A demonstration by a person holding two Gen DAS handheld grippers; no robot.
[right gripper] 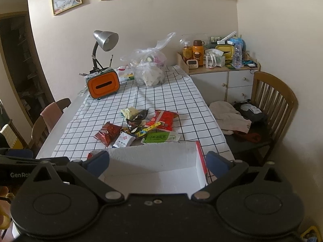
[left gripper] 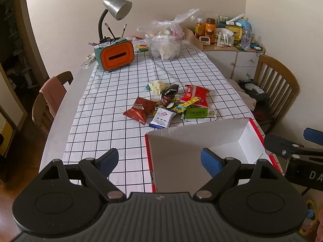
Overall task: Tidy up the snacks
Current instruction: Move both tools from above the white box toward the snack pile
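Note:
A pile of snack packets lies mid-table on the checked cloth: a brown Oreo bag (left gripper: 139, 110) (right gripper: 108, 133), a white-blue packet (left gripper: 162, 118) (right gripper: 123, 140), a green packet (left gripper: 196, 113) (right gripper: 159, 137), a red packet (left gripper: 196, 95) (right gripper: 162, 119) and small dark and yellow ones. An empty white box with red sides (left gripper: 201, 139) (right gripper: 153, 157) stands at the near edge. My left gripper (left gripper: 159, 161) is open and empty over the box's left wall. My right gripper (right gripper: 158, 164) is open and empty above the box.
An orange tissue box (left gripper: 117, 55) with a desk lamp (left gripper: 117, 8) and a clear bag-lined tub (left gripper: 164, 44) stand at the table's far end. Wooden chairs stand left (left gripper: 50, 100) and right (right gripper: 270, 102). A cluttered white cabinet (right gripper: 222, 80) is behind.

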